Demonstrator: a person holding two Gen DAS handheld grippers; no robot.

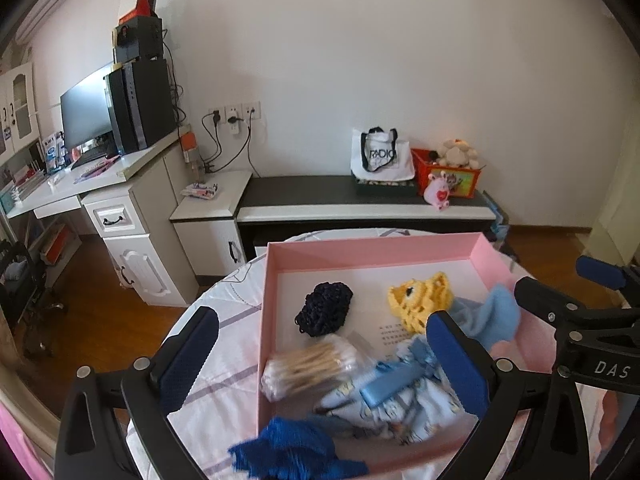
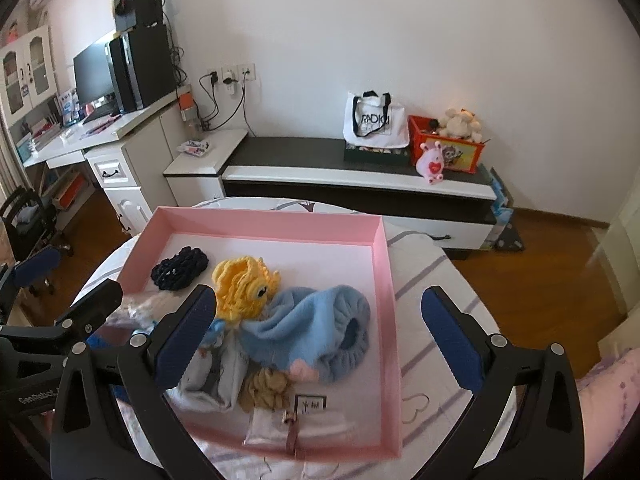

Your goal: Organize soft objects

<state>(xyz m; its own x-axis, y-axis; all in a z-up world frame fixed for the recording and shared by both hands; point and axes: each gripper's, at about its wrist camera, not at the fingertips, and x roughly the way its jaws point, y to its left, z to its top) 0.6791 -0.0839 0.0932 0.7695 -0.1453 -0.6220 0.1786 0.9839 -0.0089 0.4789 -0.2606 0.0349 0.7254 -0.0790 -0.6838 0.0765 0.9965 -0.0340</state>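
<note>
Both tongs are spread wide and grip nothing. Left tongs (image 1: 324, 356) hover over the near-left corner of the pink box (image 2: 386, 280). Right tongs (image 2: 320, 328) hover over its right half, right finger outside the right wall.

The box sits on a round bench with a white striped cloth (image 2: 436, 312).

Contents of the box:
- dark navy crochet piece (image 2: 180, 268) at the back left, lying apart from the rest
- yellow crochet piece (image 2: 244, 284) beside it, touching the light blue fleece item (image 2: 308, 328), which has a ruffled opening facing right
- bag of cotton swabs (image 1: 308, 368) at the left side, just in front of the navy piece
- printed light-blue cloth with a blue ribbon (image 1: 400, 396) next to the swabs, partly behind the left tongs' right finger
- tan scrunchie (image 2: 266, 390) in front of the fleece, touching it
- small clear packet with a brown strap (image 2: 292, 426) at the front wall

A deep blue knitted item (image 1: 296, 448) lies at the box's near-left corner. It is blurred, so I cannot tell whether it rests on the rim or just outside.

Background: low black-and-white cabinet (image 2: 360, 176) on the wall with a white tote bag (image 2: 374, 122) and a red toy box (image 2: 444, 144).
</note>
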